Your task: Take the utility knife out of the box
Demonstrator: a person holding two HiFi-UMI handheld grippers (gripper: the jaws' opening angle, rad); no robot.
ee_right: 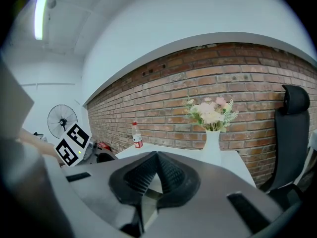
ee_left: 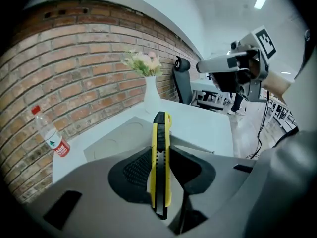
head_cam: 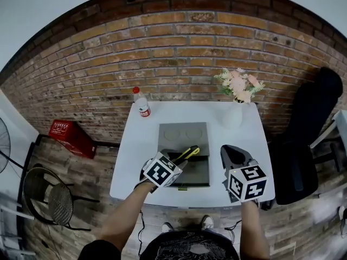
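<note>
Your left gripper (head_cam: 175, 164) pinches the yellow-and-black knife (ee_left: 160, 152) lengthwise, mid-frame in the head view, seen against the open grey box (head_cam: 198, 172) on the white table (head_cam: 134, 161). Your right gripper (ee_right: 156, 157), lower right: jaws pressed together, nothing between.

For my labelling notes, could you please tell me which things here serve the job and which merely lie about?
Job: utility knife, clamped in the left gripper; open grey box.

Lying about: red-capped plastic bottle; vase of flowers; red crate; black office chair.
</note>
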